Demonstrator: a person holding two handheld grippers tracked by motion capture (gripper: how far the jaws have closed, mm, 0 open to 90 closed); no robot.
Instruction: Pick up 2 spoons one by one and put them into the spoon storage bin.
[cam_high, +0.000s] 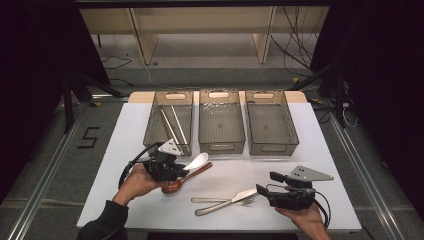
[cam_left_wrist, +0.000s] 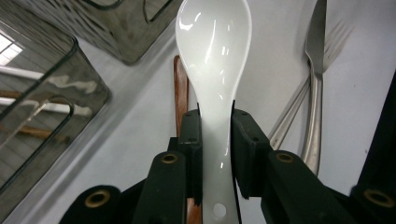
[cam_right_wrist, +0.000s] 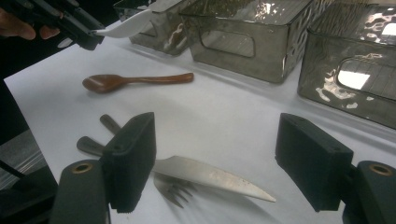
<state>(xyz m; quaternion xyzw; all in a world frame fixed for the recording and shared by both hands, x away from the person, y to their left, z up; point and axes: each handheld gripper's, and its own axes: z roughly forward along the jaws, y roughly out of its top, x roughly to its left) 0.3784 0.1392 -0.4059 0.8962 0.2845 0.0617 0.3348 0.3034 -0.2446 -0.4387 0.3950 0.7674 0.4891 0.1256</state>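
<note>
My left gripper (cam_high: 181, 169) is shut on the handle of a white ceramic spoon (cam_high: 198, 161), held just above the table with its bowl pointing toward the bins. In the left gripper view the pads clamp the spoon (cam_left_wrist: 215, 46) on both sides, and a brown wooden spoon (cam_left_wrist: 180, 84) lies on the table under it. My right gripper (cam_high: 263, 190) stands open at the front right. Its jaws (cam_right_wrist: 222, 154) frame a metal knife (cam_right_wrist: 210, 175) and fork (cam_right_wrist: 173, 191) lying on the table, without touching them.
Three smoky clear bins stand in a row at the back. The left bin (cam_high: 150, 125) holds chopsticks (cam_high: 172, 125). The middle bin (cam_high: 221, 147) and the right bin (cam_high: 272, 148) look empty. The table (cam_high: 325, 165) is white, with its front edge close to both hands.
</note>
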